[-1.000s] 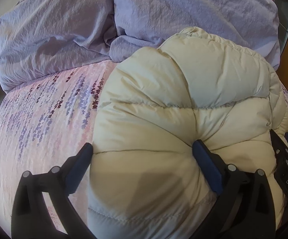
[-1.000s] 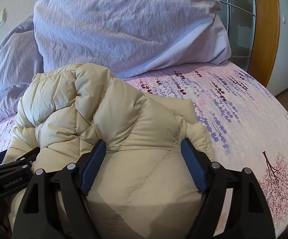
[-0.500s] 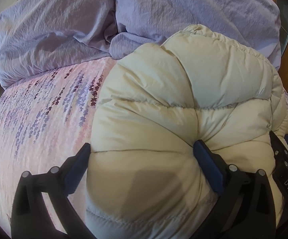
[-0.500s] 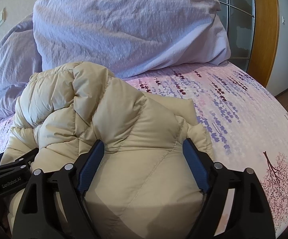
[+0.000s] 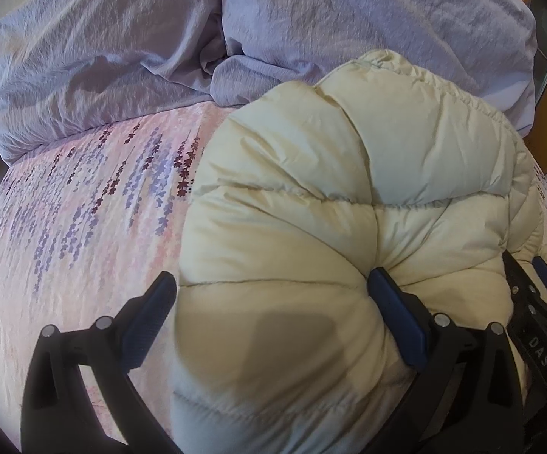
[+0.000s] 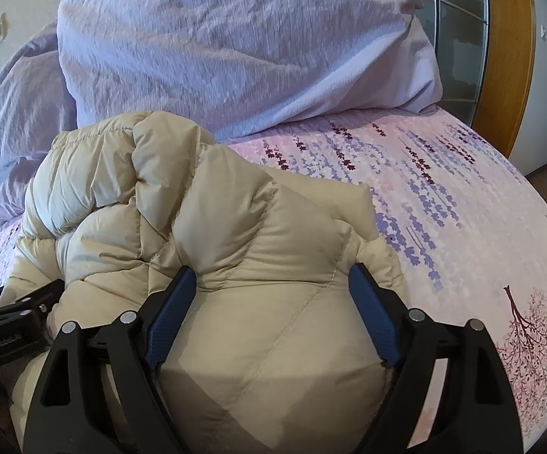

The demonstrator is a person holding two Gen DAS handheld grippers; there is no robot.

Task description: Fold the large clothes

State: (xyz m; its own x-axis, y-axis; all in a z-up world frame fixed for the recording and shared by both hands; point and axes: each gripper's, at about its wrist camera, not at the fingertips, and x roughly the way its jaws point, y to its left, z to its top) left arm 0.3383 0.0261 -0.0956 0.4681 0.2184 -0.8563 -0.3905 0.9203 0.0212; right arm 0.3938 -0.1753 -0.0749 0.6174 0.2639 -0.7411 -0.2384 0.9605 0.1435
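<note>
A cream puffy down jacket (image 5: 330, 196) lies bunched on the bed; it also shows in the right wrist view (image 6: 213, 227). My left gripper (image 5: 273, 302) has its jaws wide apart, with a thick padded fold of the jacket bulging between the blue pads; the right pad dents the fabric. My right gripper (image 6: 273, 295) stands the same way, jaws wide around another thick fold of the jacket. The right gripper's black frame shows at the right edge of the left wrist view (image 5: 534, 325). The left one shows at the left edge of the right wrist view (image 6: 12, 317).
The bed has a pink floral sheet (image 5: 69, 234) with purple flowers, also in the right wrist view (image 6: 462, 204). Lilac pillows (image 5: 349, 19) and a rumpled lilac duvet (image 5: 84, 56) lie behind the jacket. A wooden-framed glass door (image 6: 507, 38) stands at the right.
Both grippers have crept slightly forward with the jacket towards the pillows. The jaw openings and the folds between them look the same.
</note>
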